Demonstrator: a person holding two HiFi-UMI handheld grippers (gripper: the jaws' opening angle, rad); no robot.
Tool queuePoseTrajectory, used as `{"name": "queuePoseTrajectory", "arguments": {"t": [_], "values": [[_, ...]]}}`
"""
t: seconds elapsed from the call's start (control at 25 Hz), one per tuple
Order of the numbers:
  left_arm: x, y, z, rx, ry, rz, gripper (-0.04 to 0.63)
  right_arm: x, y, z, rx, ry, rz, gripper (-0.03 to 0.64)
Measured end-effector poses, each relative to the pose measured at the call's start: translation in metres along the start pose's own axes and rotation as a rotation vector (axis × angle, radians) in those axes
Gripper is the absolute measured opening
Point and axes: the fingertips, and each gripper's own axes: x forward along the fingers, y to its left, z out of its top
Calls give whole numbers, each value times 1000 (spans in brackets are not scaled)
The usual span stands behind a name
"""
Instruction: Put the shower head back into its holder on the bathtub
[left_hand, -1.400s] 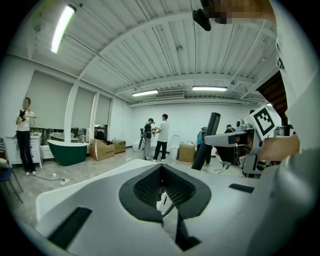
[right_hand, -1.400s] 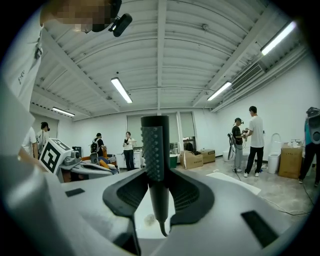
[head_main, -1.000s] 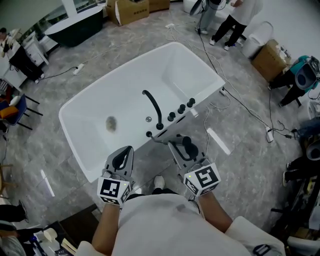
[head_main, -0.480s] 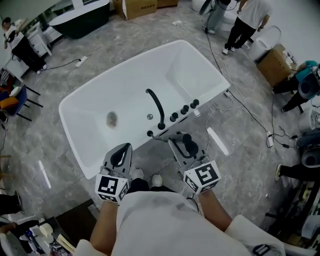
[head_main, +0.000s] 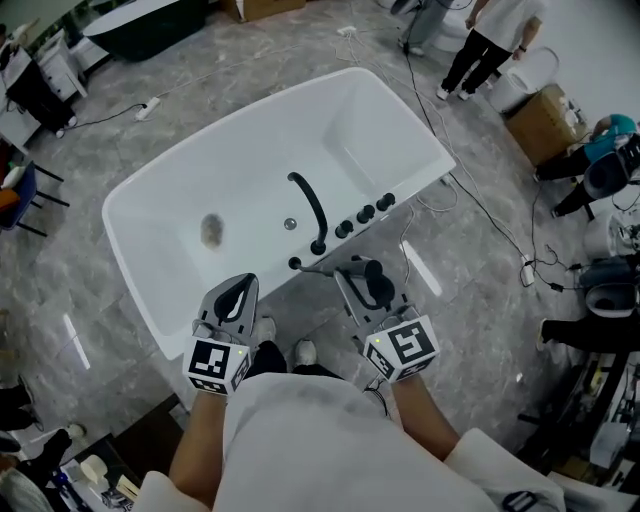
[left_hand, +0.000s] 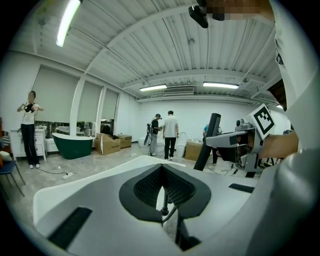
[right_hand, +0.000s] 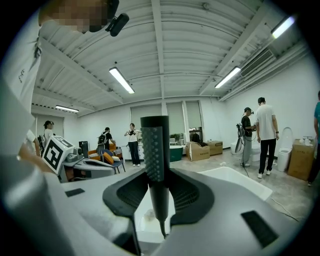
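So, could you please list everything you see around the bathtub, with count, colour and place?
bathtub: one, white, middle of the grey floor
drain: one, dark, tub bottom
faucet spout: one, black, near rim
knobs: three, black, rim right of the spout
shower head: one, black, upright in the right claw
second bathtub: one, dark green, far wall
cardboard boxes: at least two, brown, floor edges
power strip: one, white, floor upper left
bystanders: several, room edges
left claw: shut, empty
right claw: shut on the shower head
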Motion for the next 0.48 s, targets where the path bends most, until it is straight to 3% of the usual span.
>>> {"name": "queuePoseTrajectory", "arguments": {"t": [0.48], "values": [[36, 24, -18, -31, 41, -73, 9, 41, -7, -25, 3, 93, -23, 141]]}}
